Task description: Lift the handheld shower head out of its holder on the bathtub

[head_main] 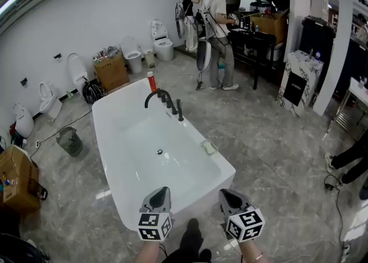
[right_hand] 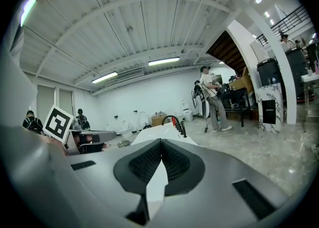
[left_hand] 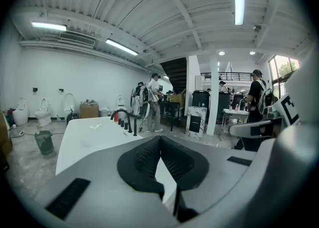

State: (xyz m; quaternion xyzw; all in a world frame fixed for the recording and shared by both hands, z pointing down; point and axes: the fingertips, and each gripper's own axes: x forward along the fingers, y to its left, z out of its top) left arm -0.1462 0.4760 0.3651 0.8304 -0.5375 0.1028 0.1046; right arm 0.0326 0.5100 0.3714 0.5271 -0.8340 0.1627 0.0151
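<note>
Head view, steeply downward: shows a white bathtub (head_main: pixel 109 158) on a grey marbled floor (head_main: pixel 276 141), near end just ahead of both tools. Along the tub's right rim, toward the far end, a row of black fittings: arched spout (head_main: pixel 154 96), two knobs (head_main: pixel 169 105), then the shower head (head_main: pixel 179 109), a slim stick seated upright on the rim at the near end of that row. Untouched, well apart from either tool. Just beyond the spout, a red bottle (head_main: pixel 152 81) upright on the far rim. In the tub's floor, a small round drain (head_main: pixel 160 152). Farther along the right rim, nearer the viewer, what looks like a small pale dish (head_main: pixel 208 147).

Left hand-held gripper (head_main: pixel 163 189) and right hand-held gripper (head_main: pixel 227 192) side by side at the bottom, over the tub's near end, pointing toward the fittings. Left and right gripper views: on each, ribbed black pads pressed together, closed on nothing, with the tub and black fittings ahead.

Left of the tub, a wire bin (head_main: pixel 70 140) on the floor. Against the far wall, a cardboard box (head_main: pixel 111 70) and several white toilets (head_main: pixel 163 41). At the back, two people (head_main: pixel 218 26) standing at a dark tabletop (head_main: pixel 253 35).
</note>
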